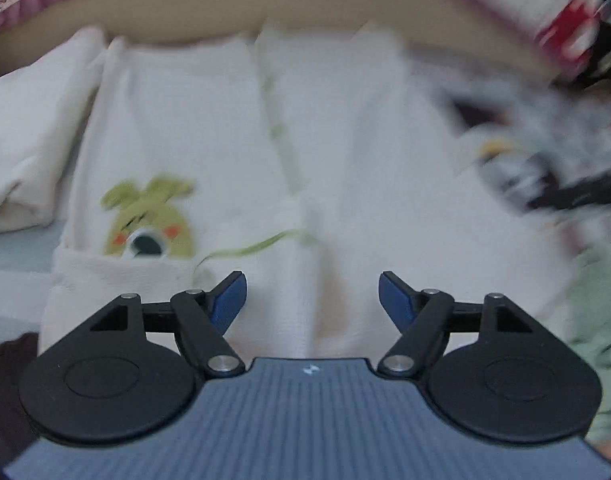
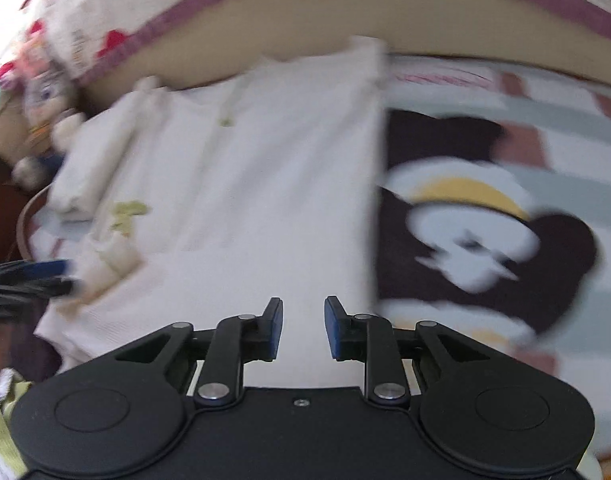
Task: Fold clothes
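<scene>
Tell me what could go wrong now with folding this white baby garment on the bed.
Both views are motion-blurred, so either claw could close off target. The left claw and right claw hang open over the white garment, holding nothing, so folded layers might slip apart. The folded side piece lies loose and may unroll.

Home bedroom, prob a kid's: cartoon-print bedsheet (image 2: pixel 485 220) on the right, quilt w/ purple trim (image 2: pixel 225 4) far side, soft toys (image 2: pixel 45 92) far left.
</scene>
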Demonstrator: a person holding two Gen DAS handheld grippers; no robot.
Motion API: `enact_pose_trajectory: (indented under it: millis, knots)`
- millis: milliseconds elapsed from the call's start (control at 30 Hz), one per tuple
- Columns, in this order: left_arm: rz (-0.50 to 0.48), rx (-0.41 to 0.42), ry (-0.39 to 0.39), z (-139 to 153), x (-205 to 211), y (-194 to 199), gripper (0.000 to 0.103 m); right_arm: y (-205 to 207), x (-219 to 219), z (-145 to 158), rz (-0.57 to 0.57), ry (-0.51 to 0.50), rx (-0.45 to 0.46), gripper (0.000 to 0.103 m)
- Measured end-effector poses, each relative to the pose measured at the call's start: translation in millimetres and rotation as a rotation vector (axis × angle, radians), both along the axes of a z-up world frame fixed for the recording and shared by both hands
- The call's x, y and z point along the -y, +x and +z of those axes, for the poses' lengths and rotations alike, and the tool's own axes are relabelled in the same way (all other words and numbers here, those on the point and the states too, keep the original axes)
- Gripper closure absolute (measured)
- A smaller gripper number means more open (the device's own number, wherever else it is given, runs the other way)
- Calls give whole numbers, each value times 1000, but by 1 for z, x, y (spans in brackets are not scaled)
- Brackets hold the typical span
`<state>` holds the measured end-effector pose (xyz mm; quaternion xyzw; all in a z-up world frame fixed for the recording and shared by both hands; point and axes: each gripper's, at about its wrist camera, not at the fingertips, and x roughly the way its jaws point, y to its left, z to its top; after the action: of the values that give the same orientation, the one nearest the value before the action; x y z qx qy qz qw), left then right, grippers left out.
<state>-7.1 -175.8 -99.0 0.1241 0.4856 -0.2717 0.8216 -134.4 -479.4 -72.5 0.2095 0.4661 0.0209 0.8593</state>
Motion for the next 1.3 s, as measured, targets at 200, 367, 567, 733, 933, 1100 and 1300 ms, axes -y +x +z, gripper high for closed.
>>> enact_pose_trajectory:
  millis: [200,367,567,733,933,1100,1300]
  knots:
    - [152,54,-63,13,-47,-4,97,29,-48,-16,179,4,-33,74]
    - [299,79,-44,26,-101,-25,90,15,-47,-37,173,49,-105,74]
    - [477,56,84,24,-163,-20,66,1,-41,-34,158,39,-141,73]
    - [610,-104,-130,23,-213,-20,51,-23,-21,-29,71,48,-176,60]
    - [672,-278,-276,0,-222,-28,49,-48,0,-40,-111,143,-200,60]
    - [632,-258,-241,3,-211,-30,47,-40,6,-34,-145,146,-224,60]
    - [763,-334,-345,-9,-227,-35,47,-55,15,-44,-230,287,-272,59]
